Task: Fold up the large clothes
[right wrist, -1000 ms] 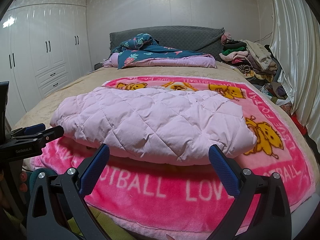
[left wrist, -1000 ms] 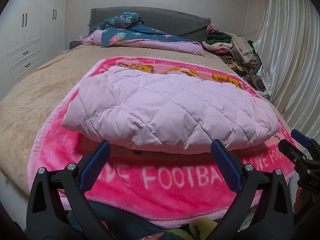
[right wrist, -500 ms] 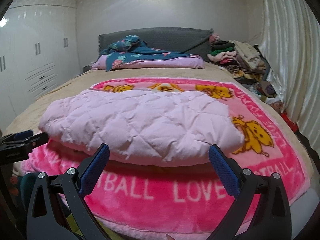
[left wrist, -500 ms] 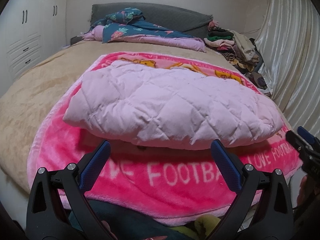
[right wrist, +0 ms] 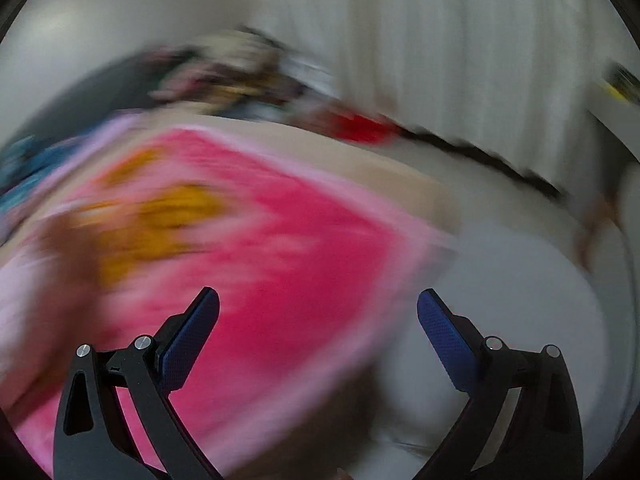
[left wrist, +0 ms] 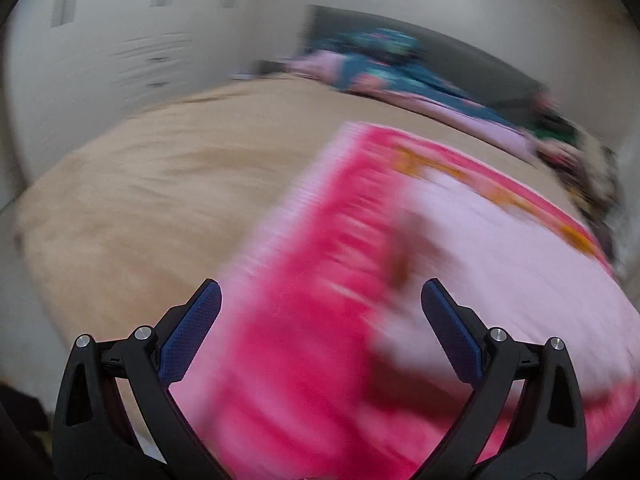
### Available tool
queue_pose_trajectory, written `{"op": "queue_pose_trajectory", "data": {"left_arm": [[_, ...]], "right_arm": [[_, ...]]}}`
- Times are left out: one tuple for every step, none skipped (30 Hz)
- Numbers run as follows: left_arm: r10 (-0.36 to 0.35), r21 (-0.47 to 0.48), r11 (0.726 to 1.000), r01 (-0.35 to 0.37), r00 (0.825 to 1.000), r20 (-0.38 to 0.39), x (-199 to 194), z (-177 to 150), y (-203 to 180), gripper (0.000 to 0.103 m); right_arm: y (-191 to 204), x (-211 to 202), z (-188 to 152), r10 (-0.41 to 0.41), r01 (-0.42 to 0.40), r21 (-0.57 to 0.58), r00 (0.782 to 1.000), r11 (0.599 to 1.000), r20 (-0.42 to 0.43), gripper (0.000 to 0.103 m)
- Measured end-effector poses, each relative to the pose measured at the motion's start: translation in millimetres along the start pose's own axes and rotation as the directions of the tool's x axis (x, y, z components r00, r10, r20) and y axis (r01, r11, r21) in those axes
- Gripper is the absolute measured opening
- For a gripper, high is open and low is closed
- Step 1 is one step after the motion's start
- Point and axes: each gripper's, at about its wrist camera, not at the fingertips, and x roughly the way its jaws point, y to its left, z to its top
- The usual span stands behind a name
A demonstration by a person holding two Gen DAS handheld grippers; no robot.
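Both views are motion-blurred. The pale pink quilted coat lies folded on a bright pink blanket on the bed, at the right of the left wrist view. My left gripper is open and empty over the blanket's left part, beside the coat's left end. My right gripper is open and empty over the blanket's right corner. Only a pale pink sliver of the coat shows at the left edge of the right wrist view.
The beige bedspread spreads to the left. Teal and lilac bedding lies by the dark headboard. A pile of clothes sits at the bed's far right. White curtains hang at the right. The bed's white side drops off.
Both grippers have swung apart fast: the left view has turned toward the coat's left end, the right view toward the blanket's right corner and the curtain. Both stay open.
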Motion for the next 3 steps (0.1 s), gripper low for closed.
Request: {"op": "queue_pose_trajectory", "data": {"left_arm": [[0.047, -0.023, 0.999, -0.047, 0.999, -0.003, 13.1, 9.4, 16.7, 0.094], [0.105, -0.058, 0.993, -0.107, 0.994, -0.023, 33.7, 21.0, 41.1, 0.094], [0.158, -0.082, 0.983, -0.162, 0.986, -0.055, 55.0, 30.3, 64.1, 0.094]], "right_arm": [[-29.2, 22.2, 5.4, -0.067, 0.067, 0.037, 0.998, 0.997, -0.015, 0.099], [-62.6, 47.7, 11.1, -0.128, 0.131, 0.086, 0.991, 0.988, -0.042, 0.099], [-83.1, 66.6, 14.9, -0.178, 0.186, 0.104, 0.981, 0.977, -0.078, 0.099]]}}
